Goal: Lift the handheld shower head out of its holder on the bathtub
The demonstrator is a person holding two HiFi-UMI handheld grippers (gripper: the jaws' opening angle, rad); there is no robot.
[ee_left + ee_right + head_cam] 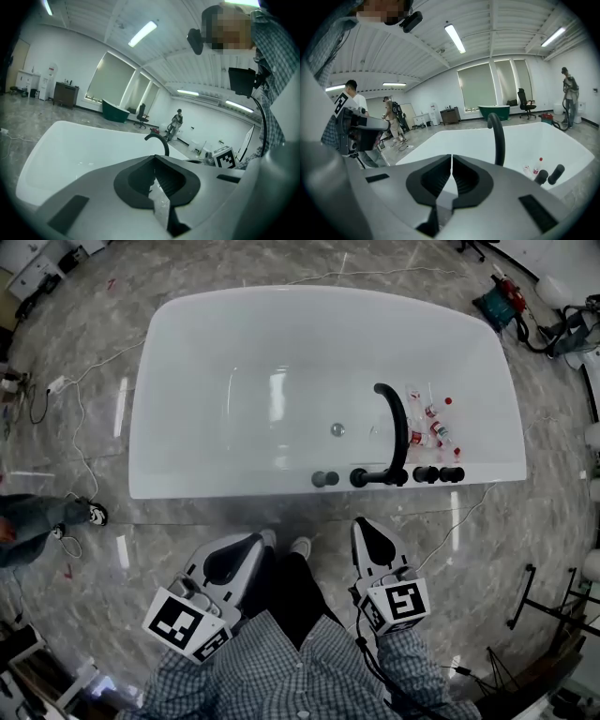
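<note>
A white bathtub (187, 381) lies across the head view. On its near rim stands a black arched spout (395, 423), also in the left gripper view (159, 140) and the right gripper view (498, 136). Right of it sit two black stubby fittings (439, 474), seen too in the right gripper view (548, 174); which one is the shower head I cannot tell. A grey knob (324, 479) is left of the spout. My left gripper (246, 545) and right gripper (367, 529) hang shut and empty over the floor, short of the tub.
Several small bottles (433, 423) lie inside the tub by the spout, near a drain (337, 429). Cables (80, 418) trail on the grey floor at the left. Tools (502, 298) sit at the far right. A bystander's shoe (97, 514) is at the left.
</note>
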